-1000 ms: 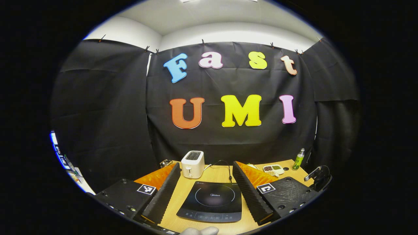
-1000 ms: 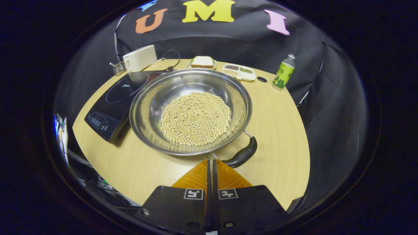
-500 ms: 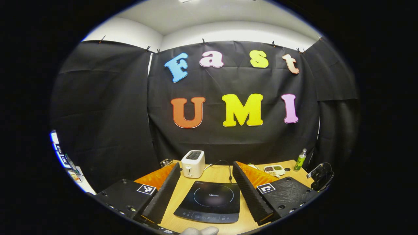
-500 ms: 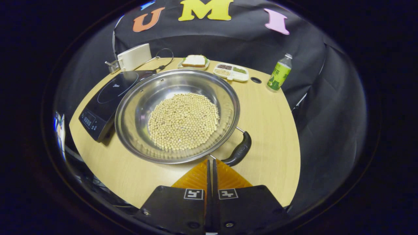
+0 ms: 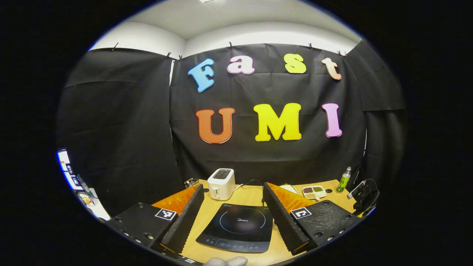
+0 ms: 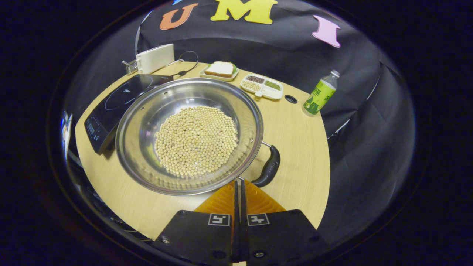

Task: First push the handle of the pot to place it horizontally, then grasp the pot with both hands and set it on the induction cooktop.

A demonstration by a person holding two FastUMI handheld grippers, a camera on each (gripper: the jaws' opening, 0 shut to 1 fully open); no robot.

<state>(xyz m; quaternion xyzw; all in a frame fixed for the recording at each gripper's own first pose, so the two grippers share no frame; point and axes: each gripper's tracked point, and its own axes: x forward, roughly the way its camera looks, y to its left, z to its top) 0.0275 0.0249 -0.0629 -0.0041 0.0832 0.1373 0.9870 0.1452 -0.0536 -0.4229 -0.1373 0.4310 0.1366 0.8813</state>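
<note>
Centrally in the right gripper view, a wide, shallow stainless-steel pot (image 6: 189, 135) filled with pale round beans (image 6: 196, 140) is seen resting on the light wooden table (image 6: 295, 147). Its curved black handle (image 6: 269, 168) is set at the pot's near right rim, just beyond the tips of the right gripper (image 6: 238, 183). The right gripper's fingers are pressed together with nothing between them; whether they touch the handle cannot be told. The pot's far left edge is seen just beside the black induction cooktop (image 6: 111, 107).

Beyond the pot, a white toaster (image 6: 155, 58), a plate with a sandwich (image 6: 220, 70), a white divided tray of grains (image 6: 262, 87) and a green-labelled bottle (image 6: 319, 94) are recorded.

From the left gripper view, the cooktop (image 5: 236, 228) is shown bare and face-on, framed between the widely spread fingers of the left gripper (image 5: 232, 218), which is held above the table with nothing in it. The toaster (image 5: 221, 183) is seen behind the cooktop, and a gloved fingertip (image 5: 225, 261) at the bottom edge.

Compared with one second earlier, the handle is noted as turned further round toward the pot's right side, and the pot lies further left in the right gripper view. The left gripper's spread is unchanged.
</note>
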